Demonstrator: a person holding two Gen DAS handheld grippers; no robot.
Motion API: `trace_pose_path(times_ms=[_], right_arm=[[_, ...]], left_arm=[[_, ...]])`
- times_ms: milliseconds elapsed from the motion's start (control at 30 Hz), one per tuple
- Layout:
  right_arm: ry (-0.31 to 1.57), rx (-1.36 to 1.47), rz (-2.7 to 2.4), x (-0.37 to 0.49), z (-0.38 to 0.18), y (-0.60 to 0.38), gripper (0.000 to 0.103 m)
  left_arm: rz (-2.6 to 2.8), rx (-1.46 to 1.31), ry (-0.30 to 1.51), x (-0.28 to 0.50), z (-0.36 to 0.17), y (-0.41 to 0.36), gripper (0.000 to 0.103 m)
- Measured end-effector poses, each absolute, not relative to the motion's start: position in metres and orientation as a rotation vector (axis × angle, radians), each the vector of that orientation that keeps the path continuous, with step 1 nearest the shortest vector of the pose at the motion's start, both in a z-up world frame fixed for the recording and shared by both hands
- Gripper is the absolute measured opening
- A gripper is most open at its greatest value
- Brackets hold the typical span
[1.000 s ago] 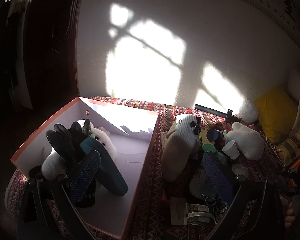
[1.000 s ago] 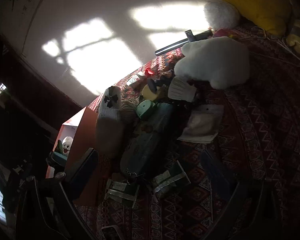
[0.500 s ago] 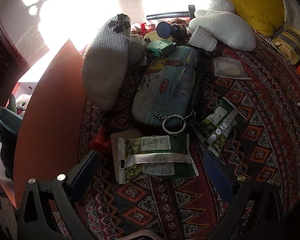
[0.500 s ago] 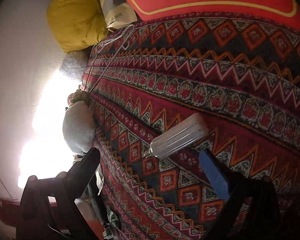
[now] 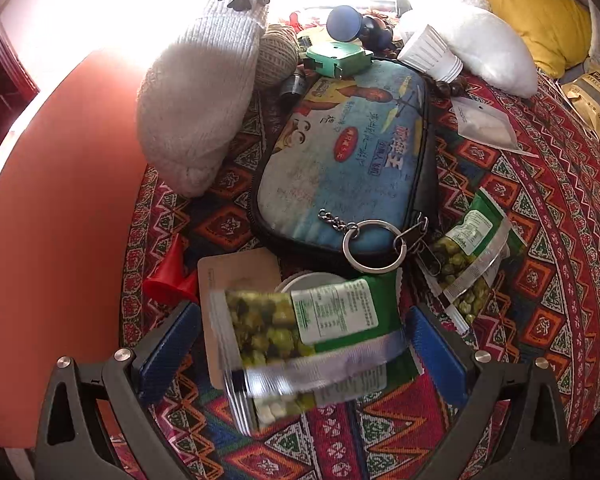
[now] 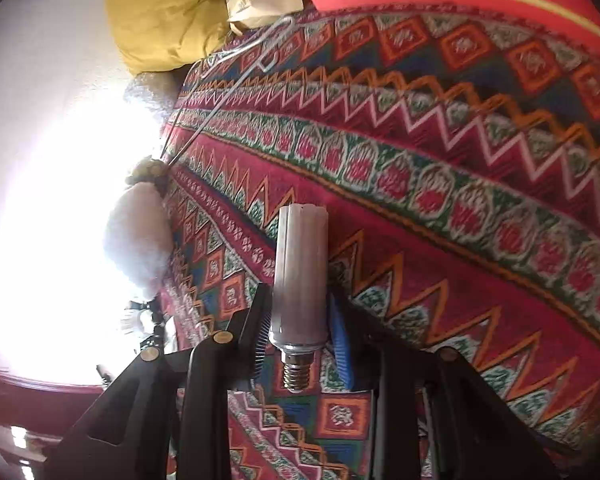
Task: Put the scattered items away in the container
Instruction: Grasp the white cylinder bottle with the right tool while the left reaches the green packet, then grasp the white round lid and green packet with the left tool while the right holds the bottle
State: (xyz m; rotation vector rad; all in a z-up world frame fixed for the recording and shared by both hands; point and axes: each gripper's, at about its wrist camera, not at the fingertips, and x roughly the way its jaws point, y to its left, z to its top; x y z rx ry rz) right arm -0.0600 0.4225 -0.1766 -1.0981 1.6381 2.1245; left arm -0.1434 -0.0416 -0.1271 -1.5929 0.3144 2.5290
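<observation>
Right now your right gripper (image 6: pixel 300 320) is closing its jaws on a light bulb (image 6: pixel 300 276), which sits between the pads with its screw base toward the camera. Your left gripper (image 5: pixel 302 344) is spread wide around a pea packet (image 5: pixel 308 328), pads just clear of it. To its left stands the orange box (image 5: pixel 56 232); beyond the packet lies a blue pouch (image 5: pixel 340 168).

- Green pea packet (image 5: pixel 308 332) lies flat on the patterned cloth, blurred, clear window showing peas.
- White corn-style bulb (image 6: pixel 300 272) sits between closing jaws (screw base toward the camera).
- Orange container wall (image 5: pixel 56 220) stands left.
</observation>
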Motion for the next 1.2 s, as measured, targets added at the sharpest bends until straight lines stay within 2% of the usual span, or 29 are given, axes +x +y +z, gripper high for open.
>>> trace_pose_path(times_ms=[67,100,133,200,333,600,733,800,933,1067,1200], right_arm=[[1.706,-1.079,2.168,-0.06,-0.172,0.418,0.027],[1.723,-1.064,2.2,-0.062,-0.168,0.416,0.027],[1.719,-1.057,2.234,-0.064,-0.163,0.413,0.027],[1.699,-1.059,2.277,-0.065,-0.155,0.406,0.027],[1.799,-1.076,2.29,-0.071,-0.15,0.392,0.027],[1.77,-1.118,2.451,-0.077,-0.121,0.348,0.027],[1.788,-1.171,2.475,-0.086,-0.119,0.33,0.027],[1.778,-1.186,2.492,-0.09,-0.117,0.323,0.027],[1.733,-1.198,2.551,-0.094,-0.108,0.308,0.027],[1.672,-1.235,2.586,-0.094,-0.105,0.295,0.027],[1.681,-1.286,2.579,-0.098,-0.11,0.29,0.027]], left_arm=[[2.521,-1.592,0.306,-0.145,-0.13,-0.04,0.101],[2.509,-1.592,0.3,-0.145,-0.131,-0.04,0.078],[2.497,-1.6,0.3,-0.145,-0.132,-0.039,0.06],[2.501,-1.607,0.313,-0.143,-0.13,-0.039,0.061],[2.496,-1.61,0.344,-0.136,-0.123,-0.04,0.061],[2.367,-1.578,0.306,-0.118,-0.094,-0.06,0.062],[2.375,-1.52,0.184,-0.115,-0.076,-0.079,0.061],[2.381,-1.509,0.11,-0.11,-0.07,-0.091,0.058],[2.357,-1.55,0.075,-0.115,-0.073,-0.096,0.059],[2.275,-1.666,0.2,-0.119,-0.094,-0.083,0.077],[2.283,-1.722,0.356,-0.116,-0.118,-0.067,0.077]])
